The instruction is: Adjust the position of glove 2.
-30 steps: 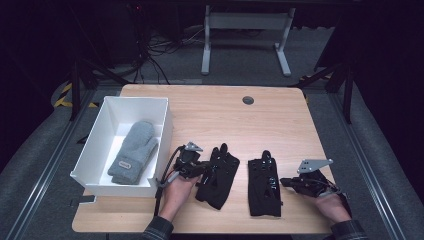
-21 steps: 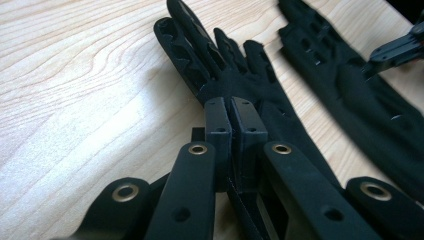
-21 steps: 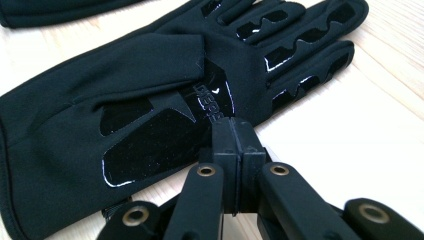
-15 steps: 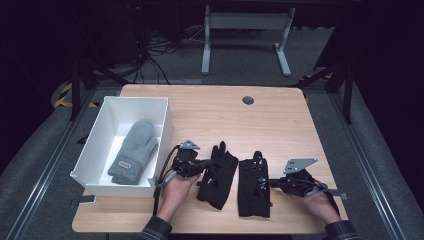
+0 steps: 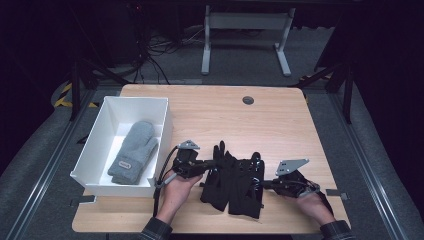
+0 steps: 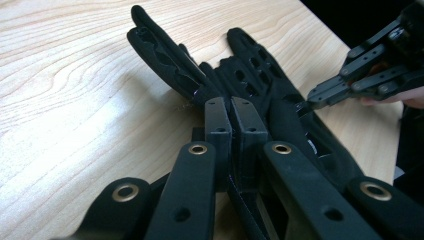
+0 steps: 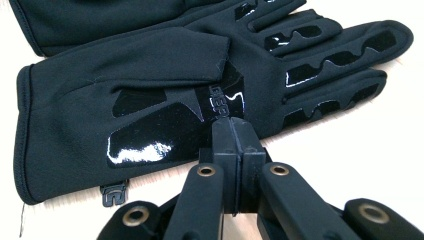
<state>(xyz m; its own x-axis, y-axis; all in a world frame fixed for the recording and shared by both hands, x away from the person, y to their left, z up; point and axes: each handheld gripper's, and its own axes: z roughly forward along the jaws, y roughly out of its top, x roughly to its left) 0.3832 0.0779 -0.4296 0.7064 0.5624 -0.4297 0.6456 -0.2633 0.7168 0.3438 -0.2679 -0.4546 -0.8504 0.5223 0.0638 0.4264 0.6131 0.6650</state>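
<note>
On the wooden surface [image 5: 280, 120], two black gloves [image 5: 235, 182] are lying side by side (edges overlapping); left tongs [image 5: 212, 163] and right tongs [image 5: 264, 184] are each pinching one glove, jaws closed.

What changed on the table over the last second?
The right hand-held gripper, shut on the right black glove, dragged it leftward until it lies against the left black glove; a gap separated them before. The left hand-held gripper stayed shut on the left glove, barely moving. The grey mitten in the white box stayed put.
</note>
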